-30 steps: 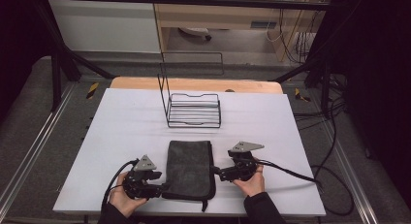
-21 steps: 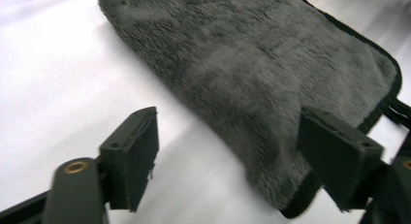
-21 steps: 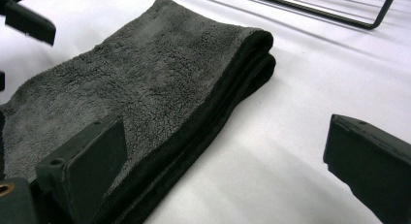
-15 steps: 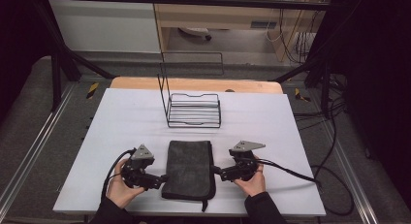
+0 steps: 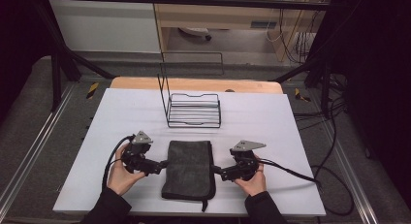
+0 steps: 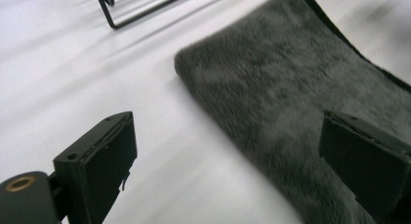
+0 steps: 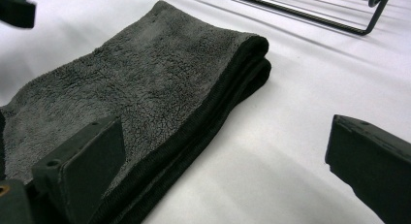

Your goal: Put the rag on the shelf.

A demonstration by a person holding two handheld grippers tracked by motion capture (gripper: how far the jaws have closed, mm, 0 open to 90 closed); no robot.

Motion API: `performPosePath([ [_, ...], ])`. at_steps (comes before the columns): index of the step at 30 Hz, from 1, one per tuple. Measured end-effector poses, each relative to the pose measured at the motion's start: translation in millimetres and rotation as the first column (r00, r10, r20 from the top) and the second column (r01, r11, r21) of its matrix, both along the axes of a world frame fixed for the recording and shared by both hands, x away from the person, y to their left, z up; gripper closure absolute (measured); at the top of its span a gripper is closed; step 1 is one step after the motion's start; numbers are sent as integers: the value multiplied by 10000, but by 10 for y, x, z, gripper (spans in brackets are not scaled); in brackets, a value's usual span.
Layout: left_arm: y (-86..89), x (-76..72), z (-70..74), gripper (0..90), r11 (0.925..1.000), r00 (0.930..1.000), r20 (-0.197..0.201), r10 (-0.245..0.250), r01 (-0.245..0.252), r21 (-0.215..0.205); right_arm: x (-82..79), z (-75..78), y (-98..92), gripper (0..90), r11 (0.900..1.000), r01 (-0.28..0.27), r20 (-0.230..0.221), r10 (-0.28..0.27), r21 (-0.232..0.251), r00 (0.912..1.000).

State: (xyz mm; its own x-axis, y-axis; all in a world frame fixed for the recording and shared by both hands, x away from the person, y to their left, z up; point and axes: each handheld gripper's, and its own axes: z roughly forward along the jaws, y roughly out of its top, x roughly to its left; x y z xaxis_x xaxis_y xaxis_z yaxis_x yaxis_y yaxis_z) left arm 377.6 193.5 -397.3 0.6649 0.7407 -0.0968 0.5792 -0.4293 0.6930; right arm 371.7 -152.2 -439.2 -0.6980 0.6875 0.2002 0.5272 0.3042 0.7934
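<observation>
Flanking folded towel [image 5: 190, 168] – left gripper [image 5: 162, 165] jaws just released, right gripper [image 5: 216, 170] jaws spread; wire rack [image 5: 194, 110] beyond.

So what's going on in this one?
A person works a folded dark grey towel on a white table with a gripper in each hand. The left gripper sits at the towel's left edge; its jaws have just been opening and stand apart, gripping nothing. The right gripper waits open at the towel's right edge. A black wire rack stands beyond the towel.
</observation>
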Motion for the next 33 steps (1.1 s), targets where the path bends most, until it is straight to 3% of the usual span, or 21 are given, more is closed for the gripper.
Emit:
performPosePath([
  [11,-92,284,29,79,9983,9986,101,511,-508,-268,0,-8,1,15,10000,-9,0,9,-60,10000],
  [18,-139,460,-45,128,9946,9954,-78,954,-956,-393,1,-13,3,13,9999,4,-28,-5,-103,10000],
  [27,-198,581,-196,281,9920,9927,-225,1187,-1195,-407,2,-14,5,14,9999,4,-75,-5,-107,10000],
  [30,-237,592,-261,312,9927,9923,-339,1190,-1196,-176,2,-14,5,15,9999,7,-80,-8,-104,10000],
  [33,-266,606,-323,406,9922,9910,-534,1225,-1236,-176,4,-14,4,16,9999,11,-92,-12,-114,10000],
])
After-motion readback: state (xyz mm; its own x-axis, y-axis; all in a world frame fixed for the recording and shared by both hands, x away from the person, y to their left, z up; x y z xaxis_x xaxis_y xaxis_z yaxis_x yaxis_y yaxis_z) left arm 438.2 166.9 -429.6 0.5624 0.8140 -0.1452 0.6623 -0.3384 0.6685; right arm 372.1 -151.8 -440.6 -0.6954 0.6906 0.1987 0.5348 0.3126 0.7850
